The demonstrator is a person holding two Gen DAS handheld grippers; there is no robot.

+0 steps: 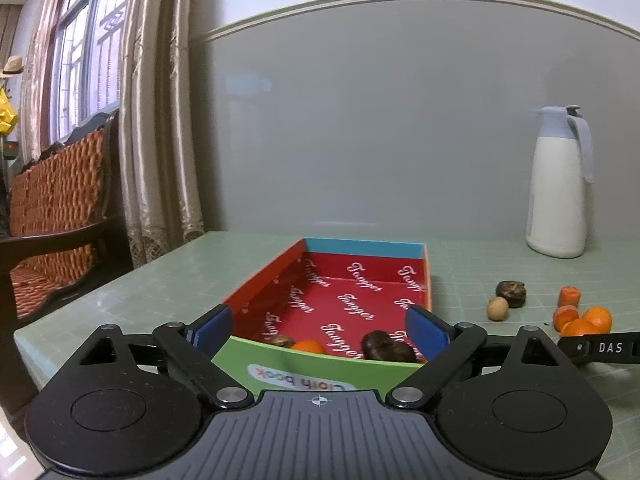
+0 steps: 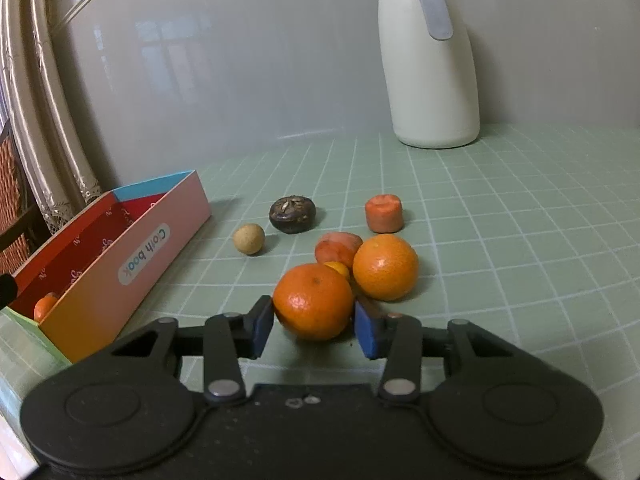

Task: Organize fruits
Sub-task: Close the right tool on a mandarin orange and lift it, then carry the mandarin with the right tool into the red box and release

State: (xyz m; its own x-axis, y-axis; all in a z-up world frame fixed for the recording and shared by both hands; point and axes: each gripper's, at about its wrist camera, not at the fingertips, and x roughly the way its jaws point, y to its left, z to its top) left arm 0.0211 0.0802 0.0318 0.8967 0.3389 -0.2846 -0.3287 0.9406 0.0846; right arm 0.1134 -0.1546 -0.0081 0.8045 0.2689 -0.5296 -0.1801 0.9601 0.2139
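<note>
**Ana:** Cardboard, brightly coloured, that box (image 1: 280, 280) is the biggest thing on the green gridded table (image 2: 520, 240), and it already holds some fruit: one orange piece (image 1: 307, 346) and two dark brown ones (image 1: 386, 346) near its green end wall. So the sorting looks partly done.

**Ben:** And what is left outside?

**Ana:** Quite a cluster, beside the box and well short of the white jug (image 2: 432, 72). Two big oranges, the near orange (image 2: 314, 300) and the far orange (image 2: 385, 266), touching or nearly so; a tiny orange fruit (image 2: 338, 269) wedged between them; two carrot-like chunks (image 2: 383, 213); a dark brown round fruit (image 2: 292, 214); a small tan ball (image 2: 249, 239). Judging by that, more than half remains.

**Ben:** The tools?

**Ana:** The right gripper (image 2: 314, 326) has its blue pads (image 2: 262, 326) either side of the near orange, seemingly pressed on it, while it sits on the table. The left gripper (image 1: 316, 330) stands wide apart, straddling the box's near end, holding nothing.

**Ben:** Any writing?

**Ana:** "Cloth book" on an oval label (image 2: 146, 254) on the box's outer wall, a white script word repeated over the red lining, roughly "Tanger", though that is unsure, and "DAS" on a black strap (image 1: 600, 347).
</note>
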